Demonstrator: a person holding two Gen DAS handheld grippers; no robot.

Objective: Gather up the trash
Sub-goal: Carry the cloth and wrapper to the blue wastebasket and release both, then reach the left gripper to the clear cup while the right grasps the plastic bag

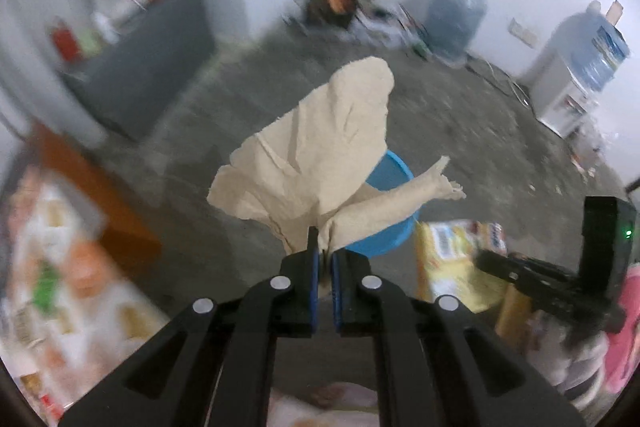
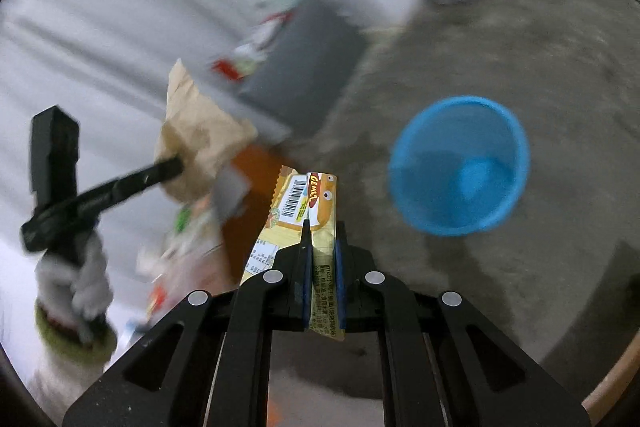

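My left gripper (image 1: 325,254) is shut on a crumpled beige paper towel (image 1: 316,151), which fans out above its fingers and hides part of the blue plastic bin (image 1: 390,227) on the floor behind it. My right gripper (image 2: 322,239) is shut on a yellow snack wrapper (image 2: 298,201) with a barcode. In the right wrist view the blue bin (image 2: 460,167) stands empty on the floor, up and to the right of the wrapper. The right gripper with the wrapper (image 1: 452,255) shows at the right in the left wrist view. The left gripper with the towel (image 2: 200,135) shows at the left in the right wrist view.
A grey cabinet (image 1: 148,67) with clutter on top stands by the wall. Two large water jugs (image 1: 456,15), one on a white dispenser (image 1: 568,87), line the far wall. An orange-brown table edge (image 1: 92,187) and blurred packaging lie at the left. Concrete floor (image 2: 520,47) surrounds the bin.
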